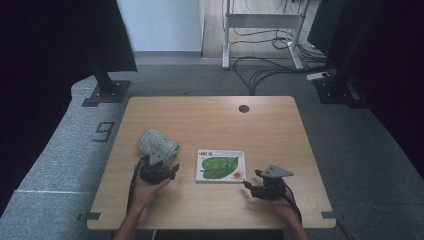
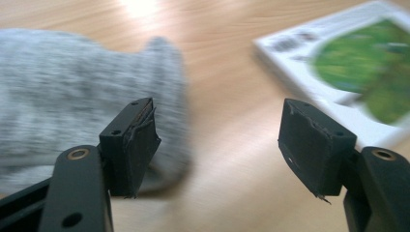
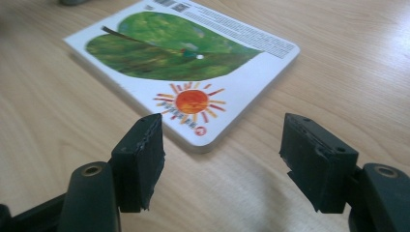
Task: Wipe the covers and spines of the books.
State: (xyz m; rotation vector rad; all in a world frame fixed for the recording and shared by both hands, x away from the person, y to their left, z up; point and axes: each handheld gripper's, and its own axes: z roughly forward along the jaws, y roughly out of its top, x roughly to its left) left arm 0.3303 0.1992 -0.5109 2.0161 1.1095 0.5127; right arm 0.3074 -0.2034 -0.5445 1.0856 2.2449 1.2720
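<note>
Book [image 1: 220, 165] flat at the table's [image 1: 210, 120] centre, a gripper on either side, both with jaws spread and empty.
The right gripper [image 3: 220, 166] view alone shows the sun and barcode on the book's cover. In the left gripper [image 2: 220, 145] view the book blurs off the upper right, and a grey knit cloth [image 2: 72, 101] lies at left, partly hidden behind one jaw. The high view shows cables [image 1: 270, 70] on the floor at top.
</note>
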